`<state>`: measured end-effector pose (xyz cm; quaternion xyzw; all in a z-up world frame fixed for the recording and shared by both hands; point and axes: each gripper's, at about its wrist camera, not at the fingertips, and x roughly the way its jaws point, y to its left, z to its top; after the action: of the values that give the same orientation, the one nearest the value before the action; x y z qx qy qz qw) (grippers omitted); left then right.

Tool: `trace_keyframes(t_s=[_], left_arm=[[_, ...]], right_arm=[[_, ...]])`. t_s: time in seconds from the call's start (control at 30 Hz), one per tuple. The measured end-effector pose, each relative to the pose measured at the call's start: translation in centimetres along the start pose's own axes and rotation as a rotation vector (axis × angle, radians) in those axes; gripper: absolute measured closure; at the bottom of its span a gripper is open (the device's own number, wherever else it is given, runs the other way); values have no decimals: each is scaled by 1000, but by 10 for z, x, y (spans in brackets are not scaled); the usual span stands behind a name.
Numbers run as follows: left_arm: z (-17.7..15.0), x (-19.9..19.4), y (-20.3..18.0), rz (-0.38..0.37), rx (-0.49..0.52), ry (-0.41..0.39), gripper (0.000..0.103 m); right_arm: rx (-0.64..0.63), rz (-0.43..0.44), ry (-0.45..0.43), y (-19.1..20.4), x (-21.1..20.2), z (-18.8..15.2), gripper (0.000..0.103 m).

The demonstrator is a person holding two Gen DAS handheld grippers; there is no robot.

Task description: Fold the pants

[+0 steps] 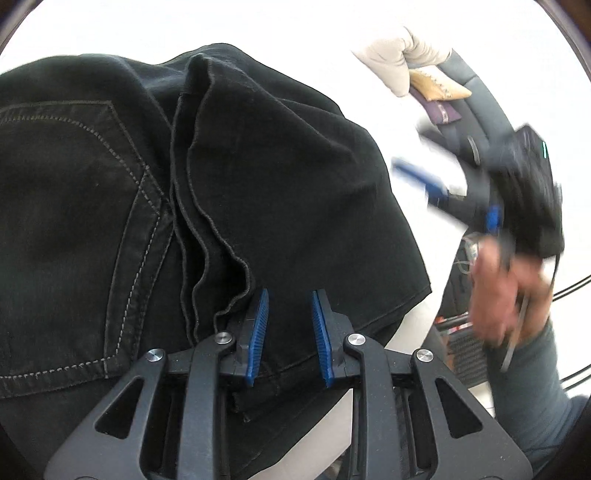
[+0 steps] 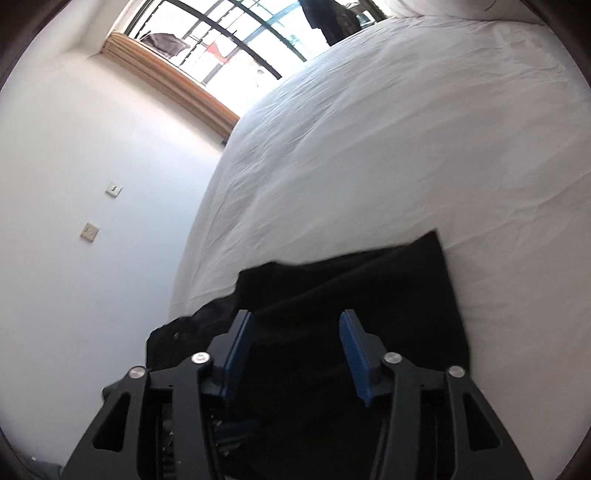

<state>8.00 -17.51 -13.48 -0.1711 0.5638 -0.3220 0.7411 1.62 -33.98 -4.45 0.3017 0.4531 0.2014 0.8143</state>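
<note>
Black pants (image 1: pixel 229 192) lie folded on the white bed (image 1: pixel 110 26), with a stitched back pocket (image 1: pixel 74 229) at the left and the leg fabric laid over to the right. My left gripper (image 1: pixel 289 302) is open just above the pants' near edge, with nothing between its blue pads (image 1: pixel 258 332). In the right wrist view the pants (image 2: pixel 369 280) show as a dark folded slab on the bed sheet (image 2: pixel 406 147). My right gripper (image 2: pixel 295 325) is open above them and holds nothing. It also shows, blurred, in the left wrist view (image 1: pixel 524 192).
A white wall (image 2: pixel 74 184) with two switch plates stands left of the bed. A barred window (image 2: pixel 236 44) lies beyond. The person's hand (image 1: pixel 509 288) and sleeve are at the right. A beige cloth and small items (image 1: pixel 424 81) lie at the far right of the bed.
</note>
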Motion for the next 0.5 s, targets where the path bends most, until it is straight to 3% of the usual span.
trace_keyframes(t_s=[0.07, 0.1, 0.13, 0.17, 0.23, 0.27, 0.33, 0.4, 0.47, 0.5], left_arm=[[-3, 1, 6, -15, -19, -6, 80], [-5, 1, 8, -16, -22, -9, 80], [-7, 2, 8, -18, -19, -14, 80], [-8, 2, 6, -17, -14, -23, 80], [-12, 1, -2, 13, 11, -41, 80], [-15, -2, -2, 30, 26, -47, 80], [-26, -17, -12, 89, 78, -84, 79], [-34, -33, -16, 101, 92, -122, 79], [-43, -53, -17, 111, 80, -166, 76], [-50, -71, -12, 111, 60, -203, 59]], right_arm=[[-12, -7, 84, -1, 9, -32, 38], [-4, -64, 135, -9, 16, -55, 38], [2, -84, 141, -19, 17, -76, 43], [-29, -71, 64, -19, 6, -89, 46], [-38, -101, 49, -14, -5, -95, 45], [-10, -107, 58, -11, -7, -89, 42], [3, -39, 45, 5, -4, -69, 42], [-37, 13, -21, 27, -3, -40, 38], [4, 106, -62, 33, 14, -13, 14], [45, 126, -53, 28, 27, -5, 7]])
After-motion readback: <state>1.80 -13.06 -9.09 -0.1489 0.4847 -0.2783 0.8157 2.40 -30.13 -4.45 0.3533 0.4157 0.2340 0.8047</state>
